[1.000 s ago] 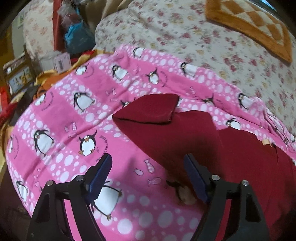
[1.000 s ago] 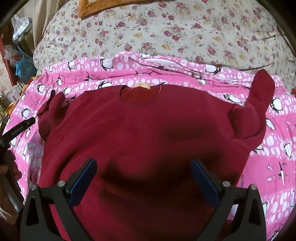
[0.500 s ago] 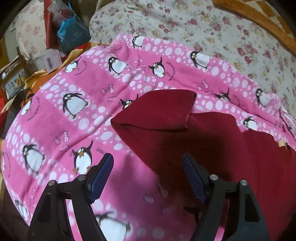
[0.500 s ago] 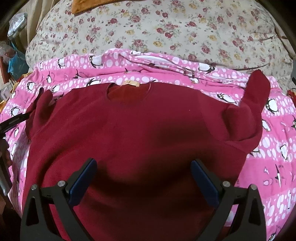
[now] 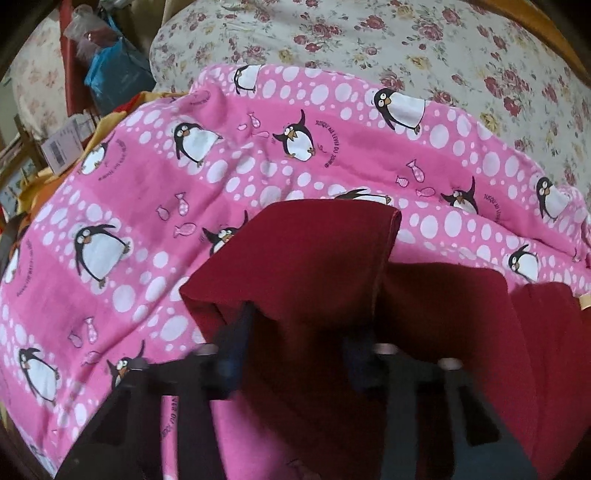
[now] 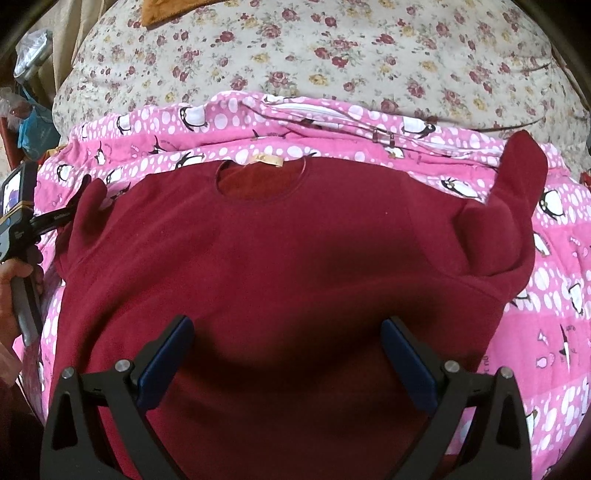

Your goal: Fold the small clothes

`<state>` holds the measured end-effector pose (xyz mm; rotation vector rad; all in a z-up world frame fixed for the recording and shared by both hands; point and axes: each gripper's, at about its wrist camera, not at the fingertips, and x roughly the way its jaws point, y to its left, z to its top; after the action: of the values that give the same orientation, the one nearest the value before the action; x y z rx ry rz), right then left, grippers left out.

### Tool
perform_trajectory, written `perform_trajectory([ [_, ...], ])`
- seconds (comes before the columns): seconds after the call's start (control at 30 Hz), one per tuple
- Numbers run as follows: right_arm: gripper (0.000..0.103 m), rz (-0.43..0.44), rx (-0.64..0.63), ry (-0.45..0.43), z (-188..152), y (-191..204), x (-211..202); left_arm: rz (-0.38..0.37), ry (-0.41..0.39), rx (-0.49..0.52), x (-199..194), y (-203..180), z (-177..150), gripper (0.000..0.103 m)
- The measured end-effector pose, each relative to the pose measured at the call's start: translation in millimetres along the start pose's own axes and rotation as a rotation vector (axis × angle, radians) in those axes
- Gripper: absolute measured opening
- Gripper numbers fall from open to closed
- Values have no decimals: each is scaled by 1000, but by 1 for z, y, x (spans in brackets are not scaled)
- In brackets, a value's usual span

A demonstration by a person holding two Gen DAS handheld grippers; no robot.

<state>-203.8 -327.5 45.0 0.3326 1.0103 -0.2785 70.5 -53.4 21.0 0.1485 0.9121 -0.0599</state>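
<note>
A dark red long-sleeved top [image 6: 288,258] lies flat on a pink penguin blanket [image 6: 554,258], neck opening [image 6: 258,181] at the far side. Its right sleeve [image 6: 509,206] is bent upward. Its left sleeve [image 5: 306,258] is folded back on itself. My left gripper [image 5: 295,339] is open, its jaws astride the near part of that folded sleeve, the fabric between the fingers. It also shows at the left edge of the right wrist view [image 6: 55,218]. My right gripper [image 6: 284,354] is open and empty above the lower body of the top.
A floral bedspread [image 6: 332,55] lies behind the blanket, with an orange quilted cloth [image 6: 162,11] on it. Bags and boxes [image 5: 103,74] are piled off the bed's left side. The person's hand [image 6: 11,280] holds the left gripper's handle.
My left gripper has moved forward and right onto the folded left sleeve, which now lies between its fingers. My right gripper has barely moved over the top's body.
</note>
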Motion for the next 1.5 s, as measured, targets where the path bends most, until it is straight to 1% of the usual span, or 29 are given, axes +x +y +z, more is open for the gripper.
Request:
perform_trajectory([
  [0.03,103,2,5,-5,0,0,0,2,4,-6,0,1,0,0],
  [0.1,103,5,16,-20,1,-1,-1,5,6,-20,0,3,1,0],
  [0.2,103,8,18,-23,1,-2,-2,-17,-1,-60,-7,9,2,0],
  [0.3,102,-41,4,-22,1,0,-2,-40,-31,-88,-21,13,3,0],
  [0.33,102,-44,5,-20,1,0,-2,-45,-40,-95,-26,14,3,0],
  [0.5,102,-60,2,-13,-1,-1,-2,-65,-52,-105,-40,14,0,0],
  [0.67,102,-64,-5,-8,-2,0,-4,-114,-66,-111,-61,10,-5,0],
  [0.77,102,-56,2,-3,-2,-2,-6,-182,-78,-125,-83,5,-7,0],
  [0.83,102,-53,5,-6,-2,-4,-10,-222,-90,-111,-100,-4,-10,0],
  [0.93,102,-52,15,-18,-2,-10,-19,-313,-94,-85,-126,-24,-16,0],
  [1.03,102,-52,28,-34,0,-19,-30,-440,-78,-58,-150,-50,-25,0],
  [1.1,102,-55,44,-50,2,-28,-40,-490,-69,-21,-164,-72,-31,0],
  [1.17,102,-63,64,-69,4,-41,-49,-540,-52,22,-173,-95,-38,0],
  [1.23,102,-71,104,-77,4,-56,-56,-594,-14,52,-176,-121,-46,0],
  [1.33,102,-57,150,-74,3,-72,-58,-639,32,81,-176,-149,-59,0],
  [1.43,102,-64,170,-71,1,-82,-59,-701,81,119,-174,-174,-77,0],
  [1.5,102,-70,178,-68,-1,-86,-59,-710,116,134,-169,-185,-88,0],
])
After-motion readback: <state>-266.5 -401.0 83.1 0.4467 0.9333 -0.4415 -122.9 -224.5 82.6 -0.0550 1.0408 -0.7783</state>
